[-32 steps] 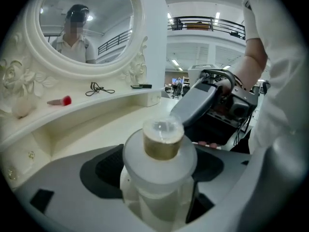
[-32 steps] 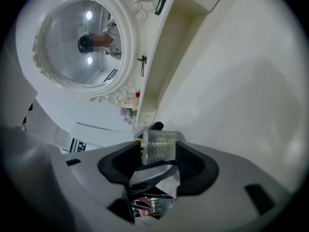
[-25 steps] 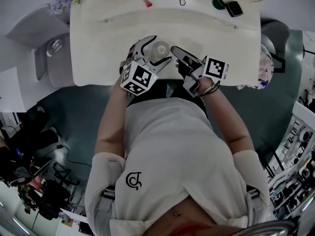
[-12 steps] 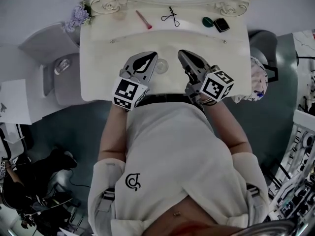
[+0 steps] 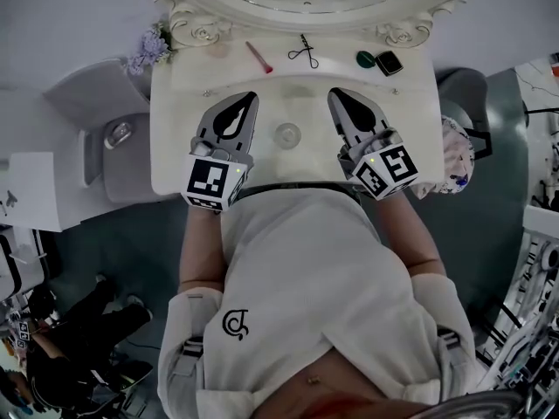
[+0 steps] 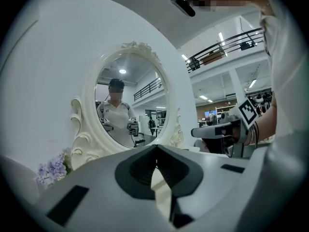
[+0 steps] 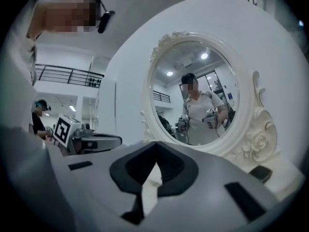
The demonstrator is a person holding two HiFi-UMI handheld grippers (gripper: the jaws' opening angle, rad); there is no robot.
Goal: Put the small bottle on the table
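The small clear bottle (image 5: 286,134) stands by itself on the white dressing table (image 5: 175,160), near its front edge. My left gripper (image 5: 250,97) hovers to the left of it and my right gripper (image 5: 334,93) to the right, both raised above the table and apart from the bottle. In the left gripper view the jaws (image 6: 155,147) meet at the tips with nothing between them. The same holds in the right gripper view (image 7: 155,143). Both point roughly level at the oval mirror (image 6: 128,100). The bottle is hidden in both gripper views.
At the back of the table lie a red stick (image 5: 258,58), small scissors (image 5: 304,52), a green item (image 5: 366,58) and a black case (image 5: 389,62). Purple flowers (image 5: 148,49) sit at the back left corner. A grey seat (image 5: 113,133) stands left of the table.
Both grippers rose from the table and spread apart. The left one, which stood open around the bottle, has let it go and shut. The right jaws have closed too.
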